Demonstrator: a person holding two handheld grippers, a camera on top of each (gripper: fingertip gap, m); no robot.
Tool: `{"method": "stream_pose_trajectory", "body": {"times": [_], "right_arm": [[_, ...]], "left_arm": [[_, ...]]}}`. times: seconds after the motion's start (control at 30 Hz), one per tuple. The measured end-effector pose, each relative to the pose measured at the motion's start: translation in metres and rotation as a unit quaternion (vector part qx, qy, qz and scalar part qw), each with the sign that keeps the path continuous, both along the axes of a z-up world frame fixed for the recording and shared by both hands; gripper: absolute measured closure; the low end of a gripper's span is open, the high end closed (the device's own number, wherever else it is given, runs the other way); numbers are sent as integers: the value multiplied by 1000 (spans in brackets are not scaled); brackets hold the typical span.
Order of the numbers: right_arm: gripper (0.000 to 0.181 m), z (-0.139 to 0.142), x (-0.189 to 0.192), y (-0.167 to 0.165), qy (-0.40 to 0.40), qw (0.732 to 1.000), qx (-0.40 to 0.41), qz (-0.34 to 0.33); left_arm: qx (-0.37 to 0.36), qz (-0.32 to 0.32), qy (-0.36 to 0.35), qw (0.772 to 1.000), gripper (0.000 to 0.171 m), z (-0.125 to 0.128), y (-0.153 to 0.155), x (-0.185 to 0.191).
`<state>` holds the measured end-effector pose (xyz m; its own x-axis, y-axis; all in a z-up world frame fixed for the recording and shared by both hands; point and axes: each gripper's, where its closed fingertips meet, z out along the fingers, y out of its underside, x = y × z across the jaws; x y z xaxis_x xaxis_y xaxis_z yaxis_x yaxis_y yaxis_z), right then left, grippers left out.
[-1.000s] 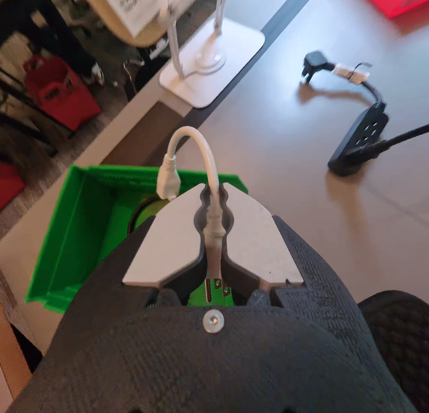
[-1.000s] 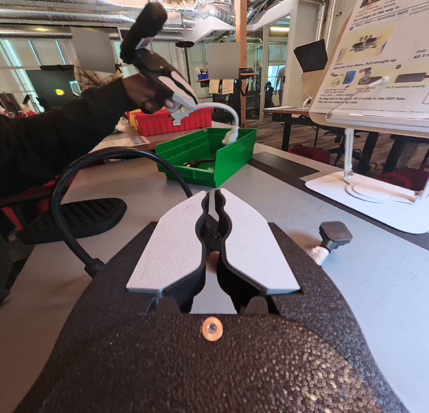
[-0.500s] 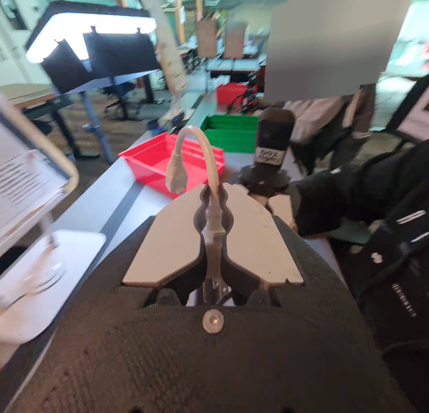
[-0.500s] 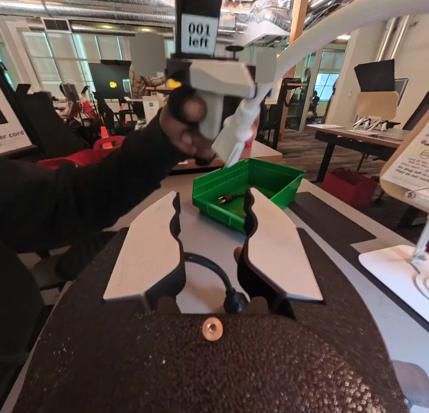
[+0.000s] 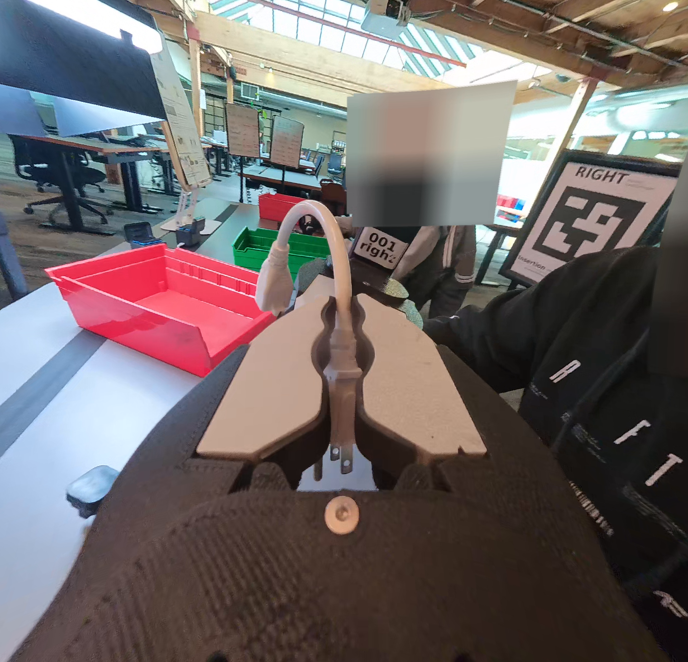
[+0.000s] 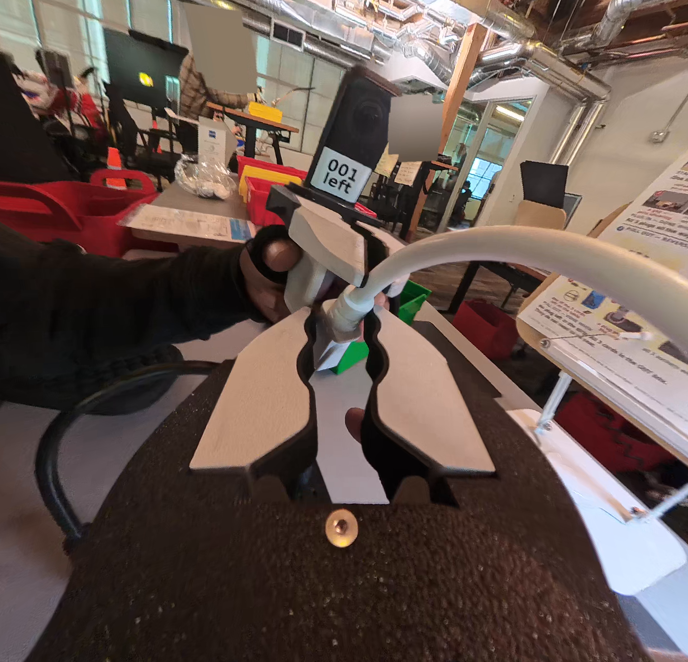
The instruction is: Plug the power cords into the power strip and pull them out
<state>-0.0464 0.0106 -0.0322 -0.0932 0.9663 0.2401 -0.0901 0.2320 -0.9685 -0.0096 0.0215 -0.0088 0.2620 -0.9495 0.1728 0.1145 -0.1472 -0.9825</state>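
Between my left tool's pressed fingers sits the white cord, plug lengthwise, prongs toward me. Ahead, my right tool stands spread, that plug at its tips, angled down-left. Only the left view shows the prongs and the socket end.

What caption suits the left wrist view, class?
Left claw shut on a short white power cord, prongs pointing back at the camera, red bin beside.
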Motion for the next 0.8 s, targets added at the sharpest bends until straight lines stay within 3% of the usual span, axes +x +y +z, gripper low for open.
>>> {"method": "stream_pose_trajectory", "body": {"times": [0.17,0.3,0.4,0.53,0.67,0.73,0.8], "right_arm": [[161,-5,3,17,-4,999,3,-37],[162,0,4,27,10,997,-55,-49],[162,0,0,31,2,991,-117,-67],[162,-5,-4,36,-6,976,-198,-89],[157,-10,-6,40,-15,971,-204,-121],[162,-10,-5,38,-15,974,-192,-116],[161,-4,-4,33,5,982,-162,-94]], "left_arm": [[76,111,18,991,154,4,4,-31],[117,177,157,964,141,-29,7,-42],[186,252,257,914,135,-48,18,-41],[302,351,347,816,133,-48,29,-41],[352,380,372,771,145,-53,33,-37],[346,373,365,779,146,-54,31,-38],[305,343,319,830,146,-50,25,-35]]}}
